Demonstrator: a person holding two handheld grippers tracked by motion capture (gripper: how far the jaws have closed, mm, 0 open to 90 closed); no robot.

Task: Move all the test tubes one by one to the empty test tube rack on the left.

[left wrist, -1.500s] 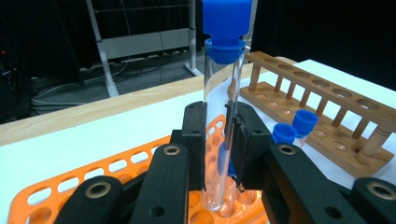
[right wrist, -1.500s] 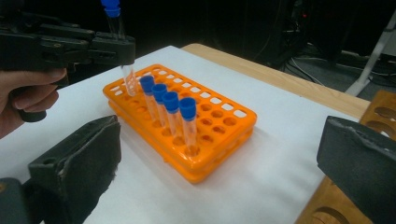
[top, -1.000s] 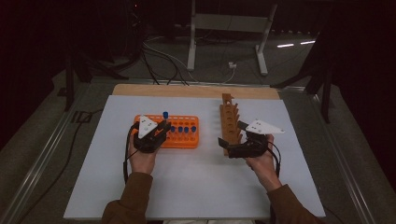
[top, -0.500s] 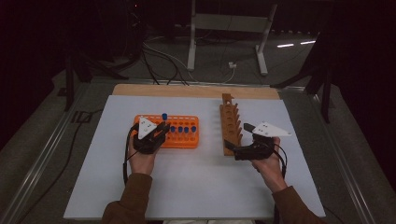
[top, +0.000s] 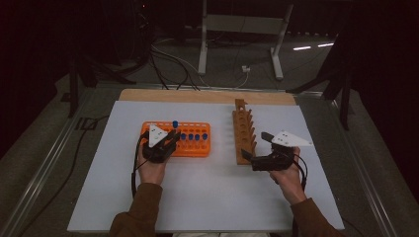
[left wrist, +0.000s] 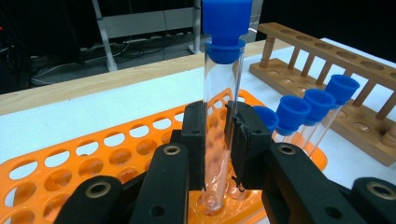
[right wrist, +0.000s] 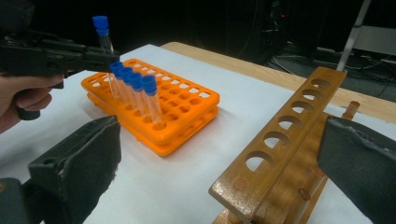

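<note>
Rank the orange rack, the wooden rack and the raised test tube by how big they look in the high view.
1. orange rack
2. wooden rack, nearly as long but narrower
3. raised test tube, by far the smallest

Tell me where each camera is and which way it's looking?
High view: above the person's side, looking forward and down on the table; both forearms, left gripper, right gripper.
Left gripper view: on the left gripper, looking along jaws shut on a test tube over the orange rack.
Right gripper view: on the right gripper, open jaws either side of the wooden rack; left hand beyond.
All views share both racks.
</note>
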